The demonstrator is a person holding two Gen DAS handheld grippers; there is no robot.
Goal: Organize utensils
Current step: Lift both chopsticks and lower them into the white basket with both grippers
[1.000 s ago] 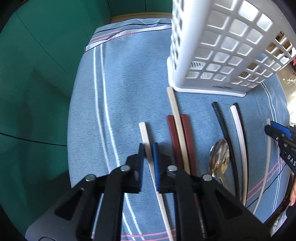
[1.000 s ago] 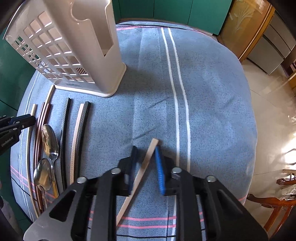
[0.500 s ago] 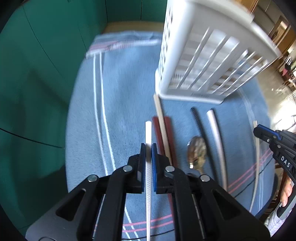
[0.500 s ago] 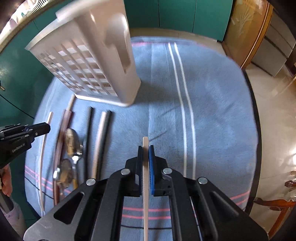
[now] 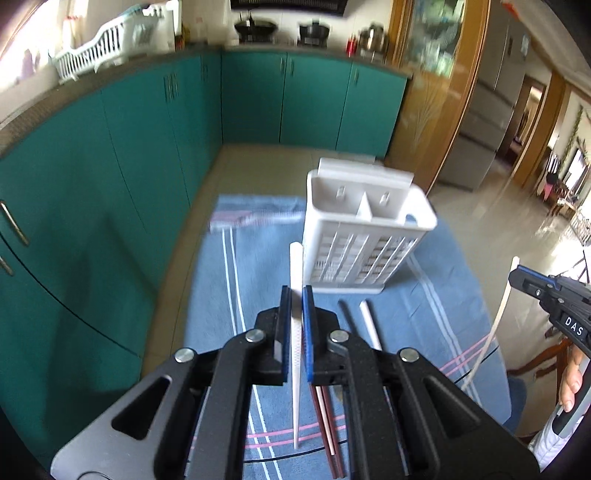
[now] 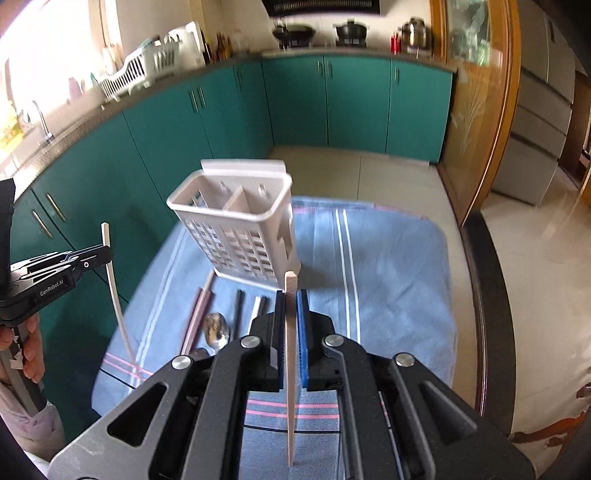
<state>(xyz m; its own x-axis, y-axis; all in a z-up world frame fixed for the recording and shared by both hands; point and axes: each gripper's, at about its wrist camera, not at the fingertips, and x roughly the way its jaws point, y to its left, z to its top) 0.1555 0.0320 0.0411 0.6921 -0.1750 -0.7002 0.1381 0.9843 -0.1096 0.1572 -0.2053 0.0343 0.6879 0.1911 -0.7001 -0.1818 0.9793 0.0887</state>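
My left gripper [image 5: 296, 295] is shut on a white chopstick [image 5: 294, 266], held up off the blue cloth [image 5: 258, 258]. My right gripper [image 6: 290, 299] is shut on a beige chopstick [image 6: 290, 354], also lifted above the table. A white two-compartment utensil basket [image 6: 240, 229] stands upright on the cloth beyond both grippers, also visible as the basket [image 5: 365, 236]. On the cloth lie red-brown chopsticks [image 6: 197, 317], a black chopstick [image 6: 239, 306], a white one [image 6: 255, 308] and a metal spoon [image 6: 216, 328]. The other gripper appears at each view's edge.
Teal cabinets [image 6: 229, 110] run along the left and back. A counter holds a dish rack [image 6: 144, 66] and pots [image 6: 351, 29]. The round table's dark rim [image 6: 487, 295] drops to a tiled floor on the right. A wooden door [image 5: 436, 92] stands at the back right.
Both grippers closed on their chopsticks and rose well above the cloth, tilting up so the basket's open top and the kitchen come into view.
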